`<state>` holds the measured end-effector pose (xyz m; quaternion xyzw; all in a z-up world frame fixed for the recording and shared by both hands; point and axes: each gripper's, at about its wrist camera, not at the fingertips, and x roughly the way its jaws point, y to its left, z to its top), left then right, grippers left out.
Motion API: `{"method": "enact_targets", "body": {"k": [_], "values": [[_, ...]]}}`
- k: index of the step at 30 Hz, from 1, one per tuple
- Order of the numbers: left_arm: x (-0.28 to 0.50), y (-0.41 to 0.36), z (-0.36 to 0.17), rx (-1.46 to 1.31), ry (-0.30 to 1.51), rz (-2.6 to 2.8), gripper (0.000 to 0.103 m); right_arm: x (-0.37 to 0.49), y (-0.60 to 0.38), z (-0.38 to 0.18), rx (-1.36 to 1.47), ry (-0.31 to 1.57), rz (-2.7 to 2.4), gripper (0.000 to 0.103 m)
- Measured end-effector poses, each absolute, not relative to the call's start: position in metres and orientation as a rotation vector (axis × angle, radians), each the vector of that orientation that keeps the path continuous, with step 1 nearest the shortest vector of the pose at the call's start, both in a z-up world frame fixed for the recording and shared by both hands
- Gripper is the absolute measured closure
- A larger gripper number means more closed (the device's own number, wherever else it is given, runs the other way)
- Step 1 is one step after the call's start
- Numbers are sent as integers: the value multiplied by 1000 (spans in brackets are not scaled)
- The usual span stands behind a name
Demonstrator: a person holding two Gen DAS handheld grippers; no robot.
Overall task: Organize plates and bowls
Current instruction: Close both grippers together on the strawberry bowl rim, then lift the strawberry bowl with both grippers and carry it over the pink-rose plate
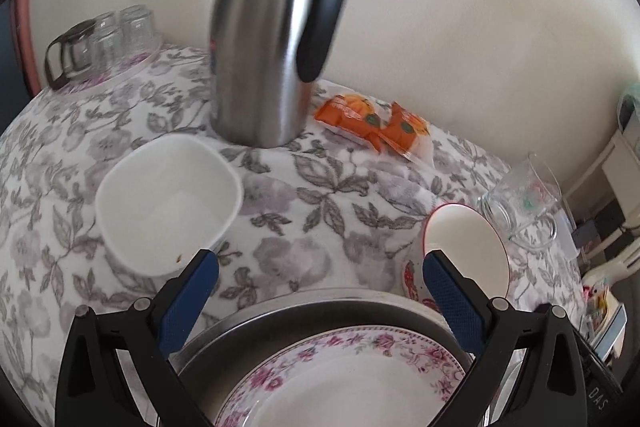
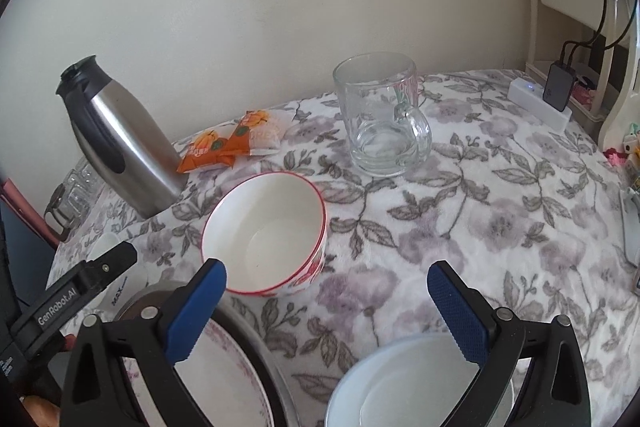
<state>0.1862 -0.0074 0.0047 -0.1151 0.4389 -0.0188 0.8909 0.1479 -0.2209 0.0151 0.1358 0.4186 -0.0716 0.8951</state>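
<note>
My left gripper (image 1: pixel 320 259) is open and empty above a floral-rimmed plate (image 1: pixel 344 379) lying in a dark metal pan (image 1: pixel 304 311). A white square bowl (image 1: pixel 168 203) stands to its left. A red-rimmed round bowl (image 1: pixel 464 251) stands to its right, also in the right wrist view (image 2: pixel 268 235). My right gripper (image 2: pixel 328 275) is open and empty, just right of that bowl and above a pale plate (image 2: pixel 408 387). The floral plate (image 2: pixel 224 367) and pan (image 2: pixel 256 339) show at the lower left there, with the left gripper's body (image 2: pixel 80 291) beside them.
A steel thermos (image 1: pixel 272 43) (image 2: pixel 120 139) stands at the back on the flowered tablecloth (image 2: pixel 480 227). Orange snack packets (image 1: pixel 376 123) (image 2: pixel 232 143) lie by the wall. A glass mug (image 2: pixel 380 115) (image 1: pixel 524 203) stands right. Upturned glasses (image 1: pixel 108 39) sit far left. A charger (image 2: pixel 556 87) is far right.
</note>
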Motion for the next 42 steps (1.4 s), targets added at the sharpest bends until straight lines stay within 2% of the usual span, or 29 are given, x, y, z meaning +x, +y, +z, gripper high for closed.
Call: {"method": "enact_targets", "body": {"k": [2,5,7,9,13,15,19,21,23,27,32,35,38,42], "values": [[194,-15,9,-193,921,-48,1,153,-221,15,283,870,-154,11],[211,-25,16,-139,980,-62,1,164,-221,12,275,882,-150,14],[220,-27,19,-130,1000,-65,1,171,-221,8,274,899,-152,19],[228,-31,21,-116,1019,-68,1,178,-222,2,276,930,-160,29],[243,-43,14,-83,1071,-95,1,188,-222,-9,290,963,-157,35],[250,-51,5,-73,1107,-110,2,193,-219,-14,281,979,-161,43],[259,-63,-6,-50,1157,-142,21,203,-217,-22,271,1005,-169,51],[263,-68,-13,-56,1187,-165,26,208,-216,-26,262,1019,-177,60],[264,-73,-16,-44,1204,-178,34,212,-216,-30,266,1037,-164,64],[267,-84,-26,-32,1253,-218,49,218,-218,-41,258,1086,-181,68],[269,-91,-40,-41,1298,-240,78,220,-219,-50,279,1114,-149,73],[269,-92,-44,-65,1308,-265,87,219,-218,-50,297,1102,-116,83],[268,-94,-42,-68,1304,-282,94,219,-218,-49,303,1098,-112,83],[265,-97,-38,-53,1279,-298,94,217,-221,-49,322,1088,-118,84]]}}
